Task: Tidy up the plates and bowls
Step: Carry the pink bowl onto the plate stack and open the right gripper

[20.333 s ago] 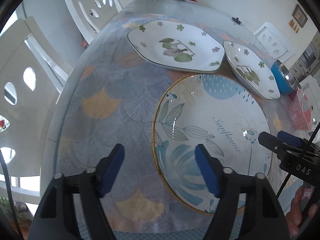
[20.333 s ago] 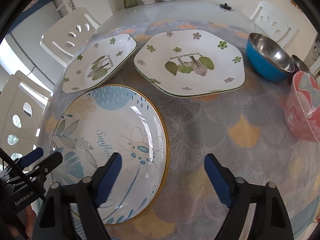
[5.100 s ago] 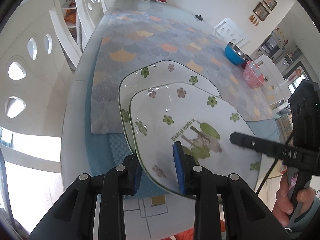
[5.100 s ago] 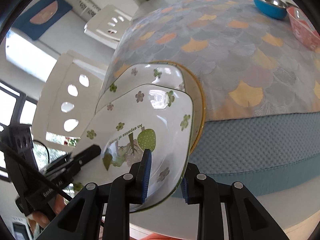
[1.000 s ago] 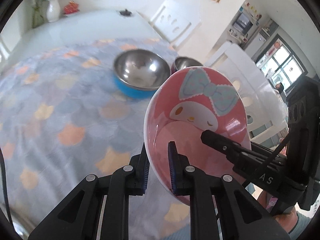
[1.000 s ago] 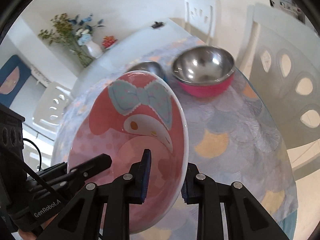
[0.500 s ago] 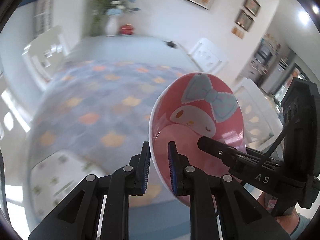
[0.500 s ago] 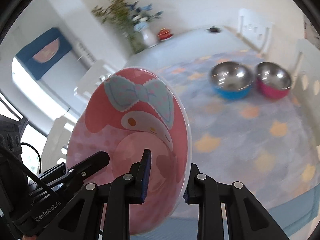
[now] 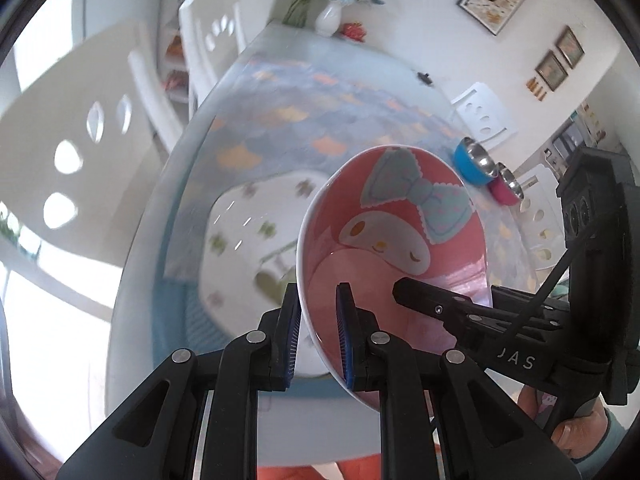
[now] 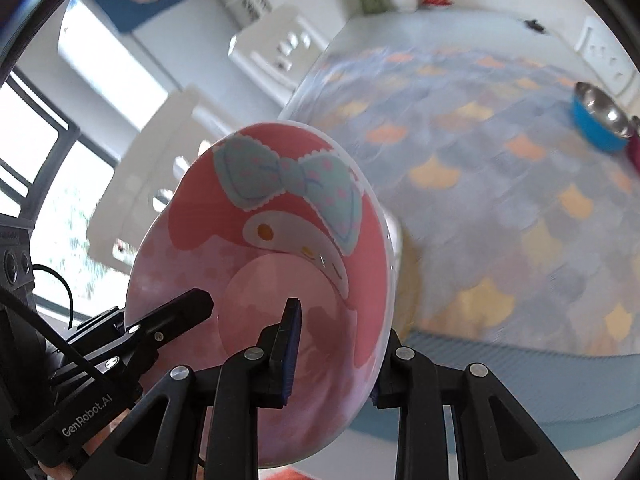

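A: The pink bowl (image 9: 394,240) hangs in the air over the near end of the table (image 9: 280,52), tilted, its hollow facing both cameras. The left gripper (image 9: 318,332) is clamped on its left rim, one pad inside, one outside; the right gripper (image 10: 332,354) bites the opposite rim the same way.

B: Where does it go from here?

A: My guess — down and to the left. The stack of flowered plates (image 9: 256,232) lies just beyond and below the bowl, at the near table edge, nearer the left hand's side.

B: Any room around it?

A: The patterned cloth (image 10: 500,168) beyond is bare. The blue bowl (image 9: 474,160) and the small red bowl (image 9: 507,185) sit well apart at the far right. A white chair (image 9: 80,152) stands close on the left — the tight side.
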Action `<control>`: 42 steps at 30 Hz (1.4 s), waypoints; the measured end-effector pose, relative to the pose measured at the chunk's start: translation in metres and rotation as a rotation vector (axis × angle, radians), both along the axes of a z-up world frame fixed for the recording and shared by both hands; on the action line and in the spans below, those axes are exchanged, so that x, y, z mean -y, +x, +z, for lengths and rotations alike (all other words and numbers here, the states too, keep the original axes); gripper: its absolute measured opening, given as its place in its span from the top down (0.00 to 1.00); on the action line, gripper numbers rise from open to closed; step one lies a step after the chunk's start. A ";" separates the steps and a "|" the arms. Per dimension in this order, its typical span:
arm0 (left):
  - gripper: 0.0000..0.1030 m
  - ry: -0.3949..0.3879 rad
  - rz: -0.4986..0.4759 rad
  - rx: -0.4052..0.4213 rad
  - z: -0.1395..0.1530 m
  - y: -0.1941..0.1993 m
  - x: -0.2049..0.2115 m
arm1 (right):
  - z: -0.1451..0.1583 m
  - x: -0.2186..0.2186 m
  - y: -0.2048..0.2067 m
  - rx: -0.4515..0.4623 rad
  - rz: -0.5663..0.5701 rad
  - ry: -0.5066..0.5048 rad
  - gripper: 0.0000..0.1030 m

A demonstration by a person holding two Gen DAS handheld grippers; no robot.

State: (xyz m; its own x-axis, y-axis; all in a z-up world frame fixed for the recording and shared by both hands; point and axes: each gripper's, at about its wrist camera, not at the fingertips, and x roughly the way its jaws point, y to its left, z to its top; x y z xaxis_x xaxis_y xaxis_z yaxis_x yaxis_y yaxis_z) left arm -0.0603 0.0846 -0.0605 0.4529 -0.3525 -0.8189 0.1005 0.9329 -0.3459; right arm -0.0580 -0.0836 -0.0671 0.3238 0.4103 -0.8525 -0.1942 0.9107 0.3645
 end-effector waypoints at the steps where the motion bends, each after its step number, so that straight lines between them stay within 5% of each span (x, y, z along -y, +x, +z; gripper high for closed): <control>1: 0.86 -0.009 0.003 -0.008 -0.003 -0.003 -0.003 | -0.004 -0.004 0.000 -0.010 0.003 -0.008 0.73; 8: 0.88 -0.031 -0.025 -0.042 -0.025 -0.003 -0.021 | -0.024 -0.031 0.005 -0.077 -0.005 -0.053 0.73; 23: 0.83 -0.022 -0.102 -0.092 -0.045 0.032 -0.022 | -0.044 -0.018 0.035 -0.157 -0.141 0.012 0.73; 42: 0.80 -0.022 -0.043 -0.019 -0.019 0.025 -0.049 | -0.033 0.005 0.041 -0.115 -0.213 0.103 0.73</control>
State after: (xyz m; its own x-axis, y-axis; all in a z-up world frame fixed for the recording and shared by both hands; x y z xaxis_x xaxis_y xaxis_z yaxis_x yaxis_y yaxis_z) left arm -0.0350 0.1336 -0.0800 0.4212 -0.3896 -0.8190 0.1340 0.9198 -0.3687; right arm -0.0175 -0.0881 -0.1000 0.3151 0.4295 -0.8463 0.0460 0.8838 0.4656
